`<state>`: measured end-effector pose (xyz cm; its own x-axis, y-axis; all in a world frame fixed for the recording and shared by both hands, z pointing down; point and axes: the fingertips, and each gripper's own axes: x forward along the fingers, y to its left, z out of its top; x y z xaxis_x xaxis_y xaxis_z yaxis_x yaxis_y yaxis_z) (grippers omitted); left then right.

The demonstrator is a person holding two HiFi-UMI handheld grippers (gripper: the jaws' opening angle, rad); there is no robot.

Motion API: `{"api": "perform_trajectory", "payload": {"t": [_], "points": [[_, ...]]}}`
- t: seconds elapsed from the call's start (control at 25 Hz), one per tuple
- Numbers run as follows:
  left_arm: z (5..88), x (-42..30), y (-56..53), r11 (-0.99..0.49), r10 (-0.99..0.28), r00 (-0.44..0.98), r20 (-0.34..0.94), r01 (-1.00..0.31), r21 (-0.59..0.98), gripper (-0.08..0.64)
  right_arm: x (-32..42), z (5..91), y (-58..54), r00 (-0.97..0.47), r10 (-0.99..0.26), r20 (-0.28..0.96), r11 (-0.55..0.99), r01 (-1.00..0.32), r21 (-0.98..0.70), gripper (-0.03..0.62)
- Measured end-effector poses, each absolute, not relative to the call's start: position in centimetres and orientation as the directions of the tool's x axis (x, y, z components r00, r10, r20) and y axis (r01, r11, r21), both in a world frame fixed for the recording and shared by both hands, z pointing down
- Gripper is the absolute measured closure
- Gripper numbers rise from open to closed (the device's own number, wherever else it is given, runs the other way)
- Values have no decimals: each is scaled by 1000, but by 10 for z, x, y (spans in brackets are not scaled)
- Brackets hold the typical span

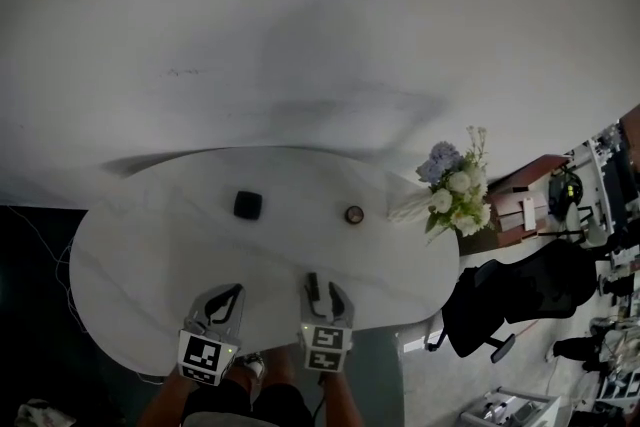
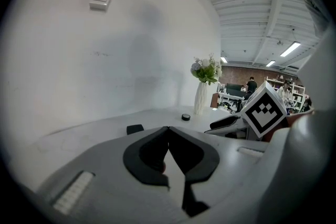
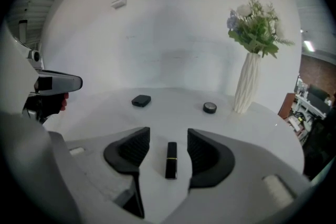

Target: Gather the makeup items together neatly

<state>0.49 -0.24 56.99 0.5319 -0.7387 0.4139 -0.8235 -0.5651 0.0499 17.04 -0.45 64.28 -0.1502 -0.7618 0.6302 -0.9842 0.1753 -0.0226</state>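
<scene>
Nearest, at the near edge of the white table, the right gripper hovers with jaws apart around a black lipstick lying flat, untouched between the pads and likely lined up for a grab; the left gripper beside it is closed on nothing, probably idle. Counted: one lipstick near, one square black compact far left, one small round jar far right near one vase of flowers, so three makeup items, well apart
</scene>
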Motion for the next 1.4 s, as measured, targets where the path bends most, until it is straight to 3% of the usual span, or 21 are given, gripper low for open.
{"api": "perform_trajectory", "payload": {"t": [0.28,0.68,1.04,1.4], "points": [[516,-3,-2,-554,-783,525,333,-832,10,551,167,566,1,-164,-845,509,179,-984,-19,368],[452,-3,12,-566,-805,548,229,-824,-16,551,173,467,25,-127,-939,319,160,-984,78,497],[424,2,26,-567,-812,555,180,-823,-20,551,181,428,58,-89,-967,240,120,-986,117,580],[419,11,28,-581,-804,569,174,-813,-25,551,186,439,67,-90,-962,259,120,-988,100,588]]}}
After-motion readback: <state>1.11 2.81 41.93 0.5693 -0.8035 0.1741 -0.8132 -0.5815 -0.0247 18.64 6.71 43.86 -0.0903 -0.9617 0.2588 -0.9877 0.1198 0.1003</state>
